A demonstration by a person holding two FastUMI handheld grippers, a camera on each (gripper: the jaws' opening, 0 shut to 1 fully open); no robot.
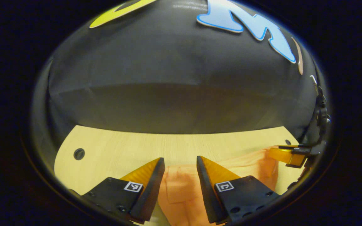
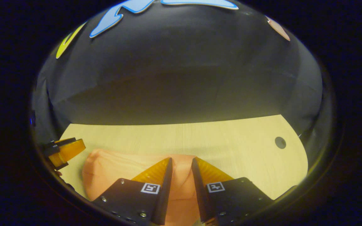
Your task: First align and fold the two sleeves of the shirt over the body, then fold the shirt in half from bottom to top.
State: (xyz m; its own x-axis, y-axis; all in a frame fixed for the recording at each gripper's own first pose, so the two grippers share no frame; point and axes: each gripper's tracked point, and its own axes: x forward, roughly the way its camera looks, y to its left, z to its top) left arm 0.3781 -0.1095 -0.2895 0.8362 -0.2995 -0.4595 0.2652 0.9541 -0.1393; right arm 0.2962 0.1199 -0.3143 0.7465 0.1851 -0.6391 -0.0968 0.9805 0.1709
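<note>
The left tongs (image 1: 180, 163) hang above the bench (image 1: 121, 147) with their fingers spread apart and nothing between them but air; the orange shirt (image 1: 184, 191) lies flat on the wood below and just ahead of the tips. In the left gripper view the cloth runs from beneath the fingers out to their right, ending in a rounded folded edge close to the right tongs (image 1: 294, 156), which show at the far right rim. A seam or pocket-like rectangle marks the fabric directly under the gap.

In the right gripper view the right tongs (image 2: 181, 163) are likewise released, fingers parted with a narrower gap, poised over the shirt (image 2: 118, 171). The garment spreads from under them towards their left, its near-left end rounded, and the left tongs (image 2: 66, 150) sit just beyond that end at the view's left rim. To the right of these tongs the bench (image 2: 231, 141) is bare wood with a round hole (image 2: 280, 142) near its corner. A matching hole (image 1: 79, 153) lies left of the left tongs.
</note>
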